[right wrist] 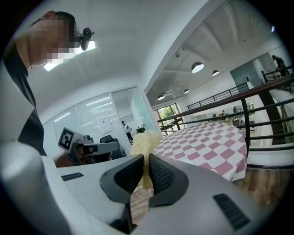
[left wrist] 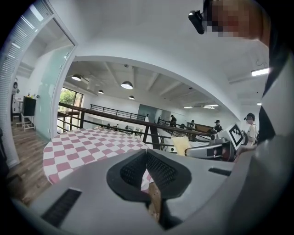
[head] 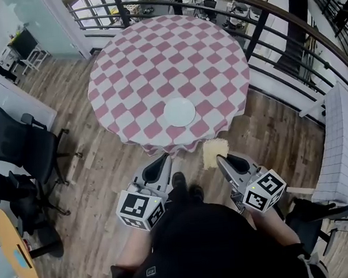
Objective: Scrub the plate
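The surface (head: pixel 157 65) is bearing the plate (head: pixel 179 112). Just short of the plate, the right gripper (head: pixel 219 158) is pinching a sponge (head: pixel 215 150) for scrubbing. The left gripper (head: pixel 165 157) is hanging with its jaws closed and empty.

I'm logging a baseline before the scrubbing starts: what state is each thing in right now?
plate: lying flat on the tablecloth, near its front edge, nothing touching it.
scrub pad: clamped between the right gripper's jaws, in the air, short of the plate.
left gripper: shut, nothing between its jaws.
right gripper: shut on the scrub pad.
tablecloth: spread out, draped over the rim.
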The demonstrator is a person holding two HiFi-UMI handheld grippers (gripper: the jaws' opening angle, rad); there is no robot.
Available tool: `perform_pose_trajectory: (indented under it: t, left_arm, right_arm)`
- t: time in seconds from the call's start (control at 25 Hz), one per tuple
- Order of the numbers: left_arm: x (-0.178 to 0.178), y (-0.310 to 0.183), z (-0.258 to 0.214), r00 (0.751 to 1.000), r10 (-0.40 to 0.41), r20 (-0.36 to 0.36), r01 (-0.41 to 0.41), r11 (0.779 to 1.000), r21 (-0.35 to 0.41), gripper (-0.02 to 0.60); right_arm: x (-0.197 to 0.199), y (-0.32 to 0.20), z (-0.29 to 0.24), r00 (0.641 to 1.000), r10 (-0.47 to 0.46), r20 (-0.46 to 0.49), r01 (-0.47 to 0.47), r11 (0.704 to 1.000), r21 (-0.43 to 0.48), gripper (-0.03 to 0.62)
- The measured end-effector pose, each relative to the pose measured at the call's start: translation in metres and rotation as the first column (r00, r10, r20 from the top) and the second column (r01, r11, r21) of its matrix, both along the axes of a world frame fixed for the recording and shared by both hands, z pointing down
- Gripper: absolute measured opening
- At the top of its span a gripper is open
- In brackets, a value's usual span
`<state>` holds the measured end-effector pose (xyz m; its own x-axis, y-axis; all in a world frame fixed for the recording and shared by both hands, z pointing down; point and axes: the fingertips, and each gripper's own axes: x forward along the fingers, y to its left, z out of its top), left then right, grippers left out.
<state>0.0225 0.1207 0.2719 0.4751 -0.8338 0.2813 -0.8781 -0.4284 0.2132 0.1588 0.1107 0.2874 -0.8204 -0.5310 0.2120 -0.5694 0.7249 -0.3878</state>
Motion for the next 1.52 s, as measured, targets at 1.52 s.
perform_pose_trajectory:
  t: [1.52]
  left_arm:
    - [-0.047,-0.212,0.216,0.992,0.114,-0.048,-0.124,0.911,-0.394,0.117]
  right_arm:
    - [-0.107,-0.199,0.204,0.912,-0.276,-0.305,0.175,0.932,-0.318,0.040]
